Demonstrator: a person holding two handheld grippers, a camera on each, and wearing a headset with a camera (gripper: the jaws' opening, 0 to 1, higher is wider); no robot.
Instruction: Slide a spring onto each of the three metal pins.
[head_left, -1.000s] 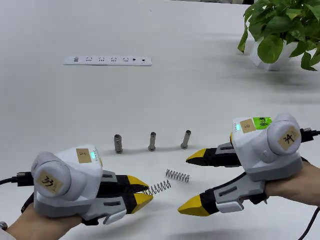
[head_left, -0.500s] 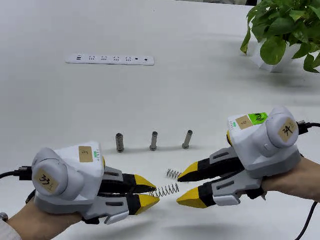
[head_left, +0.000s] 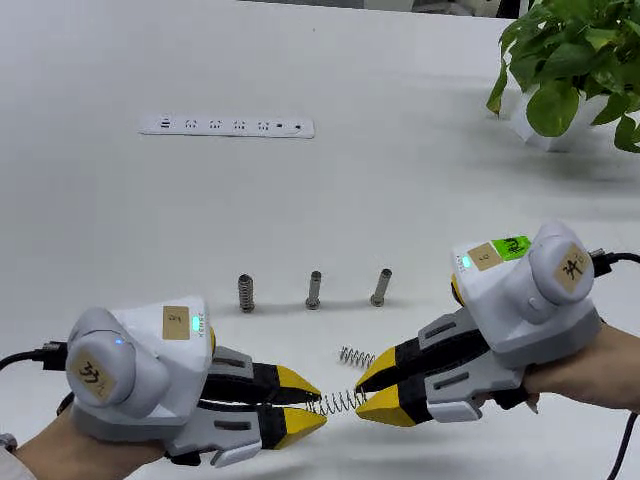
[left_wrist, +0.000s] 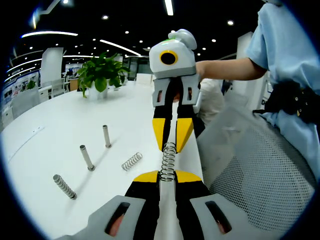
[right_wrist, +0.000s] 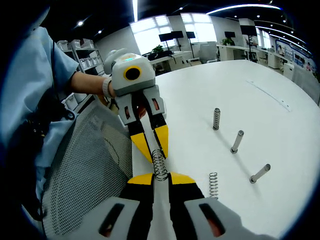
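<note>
The left gripper (head_left: 318, 406) and the right gripper (head_left: 362, 400) are both pinching shut on one spring (head_left: 338, 402), each taking an end and holding it low over the table (head_left: 120, 230). The spring is looking light, thin and bendy, so it is probably wanting a gentle pinch near one end, leaving the other end's mouth free. Three springs are showing: this one, a second spring (head_left: 357, 356) lying loose just behind it, and a third spring (head_left: 246, 295) already sitting on the left pin (head_left: 245, 281). Three pins are standing in a row; the middle pin (head_left: 315, 289) and right pin (head_left: 381, 286) are waiting bare.
</note>
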